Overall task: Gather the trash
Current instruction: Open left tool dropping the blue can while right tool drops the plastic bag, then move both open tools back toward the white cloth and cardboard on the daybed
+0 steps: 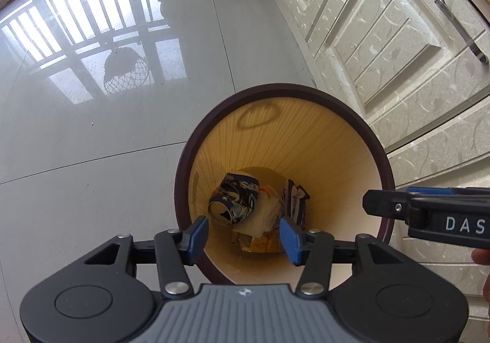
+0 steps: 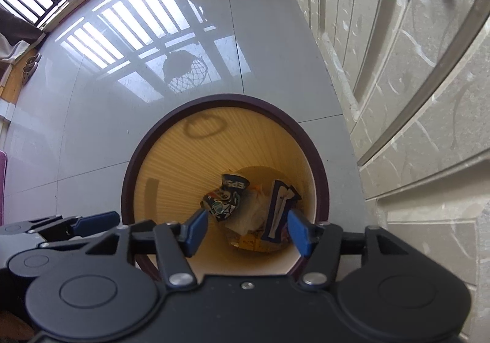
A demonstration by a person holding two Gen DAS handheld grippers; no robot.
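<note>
Both the left tongs and right tongs hung parted and empty over the bin, so withdrawal wanted a straight lift clear of its rim, the can and wrapper already lying inside.

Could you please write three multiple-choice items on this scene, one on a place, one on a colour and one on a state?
1. Where is the crushed can?
A. On the floor
B. At the bottom of the bin
C. Between the left gripper's fingers

2. What colour is the bin's rim?
A. Dark brown
B. White
C. Green

3. How do the left gripper and right gripper stand?
A. Both shut on trash
B. One open, one shut
C. Both open and empty

Answers: 1 B, the can lies deep inside with a wrapper and paper. 2 A, a dark brown ring tops the yellow wall. 3 C, the blue fingers stand apart above the bin, holding nothing.
</note>
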